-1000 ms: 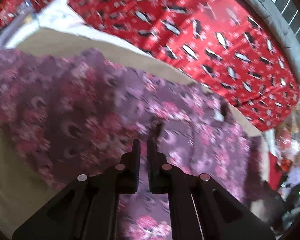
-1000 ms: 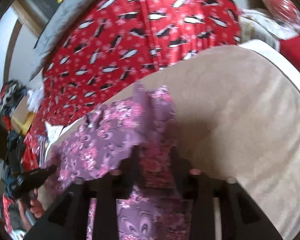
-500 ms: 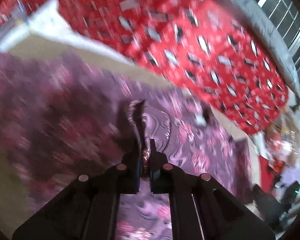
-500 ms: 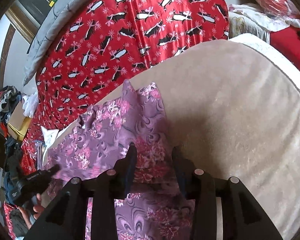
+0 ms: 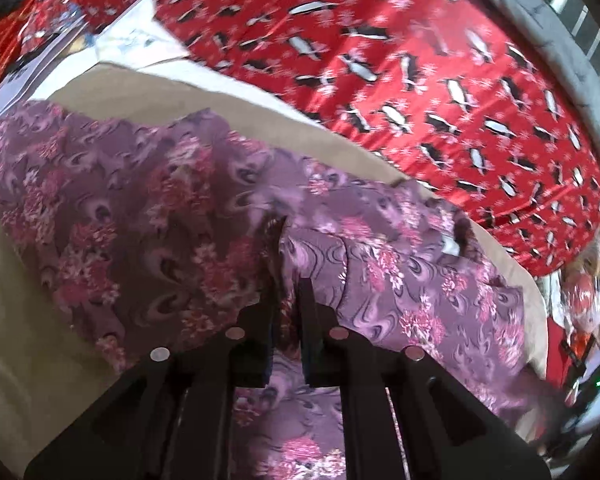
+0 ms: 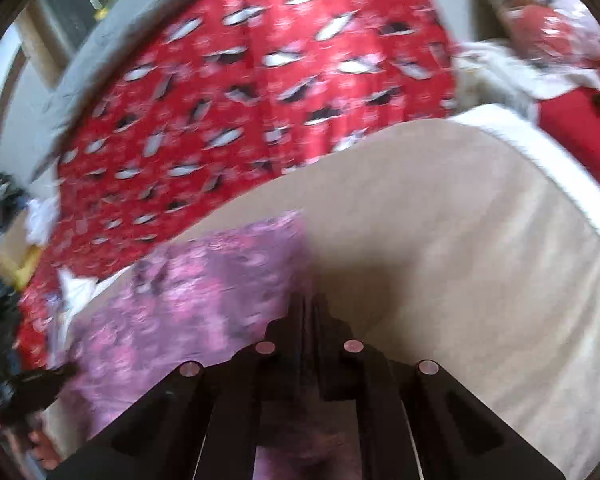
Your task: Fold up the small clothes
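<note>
Left gripper [image 5: 286,300]: two black fingers [image 5: 266,320] nearly together, narrow gap, a raised ridge of the purple floral garment [image 5: 160,216] pinched between them. Right gripper [image 6: 305,312]: two fingers pressed together, tips at the garment's edge; whether any cloth is caught there cannot be told through the blur. One garment only, purple with pink flowers, spread flat on the one beige mat [image 5: 148,104]. In the left view, cloth on both sides of the fingers, darker side to the left, lighter swirled side to the right, a fold line running up from the fingertips. In the right view, garment [image 6: 204,280] on the left part of the mat [image 6: 480,260], bare mat to the right of the fingers. Beyond the mat's far edge, one red blanket [image 5: 420,80] printed with penguins, and beyond that a grey cushion edge [image 5: 548,16].
</note>
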Motion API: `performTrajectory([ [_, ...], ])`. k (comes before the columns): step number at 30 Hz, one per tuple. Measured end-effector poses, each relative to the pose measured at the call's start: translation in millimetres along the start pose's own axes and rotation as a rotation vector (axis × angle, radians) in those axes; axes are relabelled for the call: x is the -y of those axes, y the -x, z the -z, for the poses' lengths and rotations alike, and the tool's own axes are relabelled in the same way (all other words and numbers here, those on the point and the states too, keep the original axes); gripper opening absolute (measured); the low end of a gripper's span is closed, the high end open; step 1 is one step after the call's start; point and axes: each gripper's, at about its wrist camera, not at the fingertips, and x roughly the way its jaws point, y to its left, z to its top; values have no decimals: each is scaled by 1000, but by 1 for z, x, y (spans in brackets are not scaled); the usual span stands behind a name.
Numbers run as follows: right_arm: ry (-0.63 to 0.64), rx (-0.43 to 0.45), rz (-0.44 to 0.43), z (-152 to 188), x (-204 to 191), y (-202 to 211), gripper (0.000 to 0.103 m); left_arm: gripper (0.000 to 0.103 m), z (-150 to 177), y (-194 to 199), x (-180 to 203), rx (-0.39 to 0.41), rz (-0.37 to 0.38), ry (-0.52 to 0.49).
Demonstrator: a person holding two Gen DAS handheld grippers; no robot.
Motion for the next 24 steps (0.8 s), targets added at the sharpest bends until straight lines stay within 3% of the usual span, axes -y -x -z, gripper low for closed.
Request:
performTrajectory([
  [2, 25, -157, 55, 8, 9, -25, 0, 7, -2, 7, -5, 21, -11, 23],
  [3, 36, -164, 58, 10, 11, -25, 0, 7, -5, 15, -7, 55, -21, 35],
  [4, 42, -123, 73, 9, 9, -17, 9, 7, -6, 24, -9, 87, -26, 48],
  [5, 40, -61, 91, 6, 5, -5, 9, 7, -7, 32, -11, 122, -22, 63],
  [6, 32, -1, 56, 4, 1, 5, 10, 7, -7, 38, -11, 147, -12, 67],
  [8, 39, 27, -38, -1, -13, 9, 17, 15, -6, 38, -7, 159, 2, 41],
  [9, 66, 18, -53, -2, -24, 5, 21, 20, -4, 32, -3, 141, -1, 22],
  [12, 114, -11, -83, 2, -44, -15, 24, 20, 4, -1, 10, 39, -15, -48],
  [13, 115, -67, -86, 9, -45, -35, 32, 20, 9, -15, 14, -7, -45, -73],
  [14, 125, -137, -70, 15, -46, -51, 32, 20, 13, -26, 16, -45, -66, -91],
  [15, 160, -114, -37, 20, -52, -53, 30, 20, 16, -35, 18, -68, -82, -111],
  [17, 235, -81, 39, 19, -75, -43, 33, 21, 17, -33, 21, -36, -94, -126],
  [18, 249, -73, 34, 19, -83, -38, 33, 23, 16, -32, 22, -42, -85, -119],
  [21, 300, -26, -41, 25, -115, -25, 33, 23, 14, -22, 13, -54, -44, -68],
  [24, 306, -69, -109, 34, -148, -34, 33, 25, 5, -2, -5, -47, -3, -13],
])
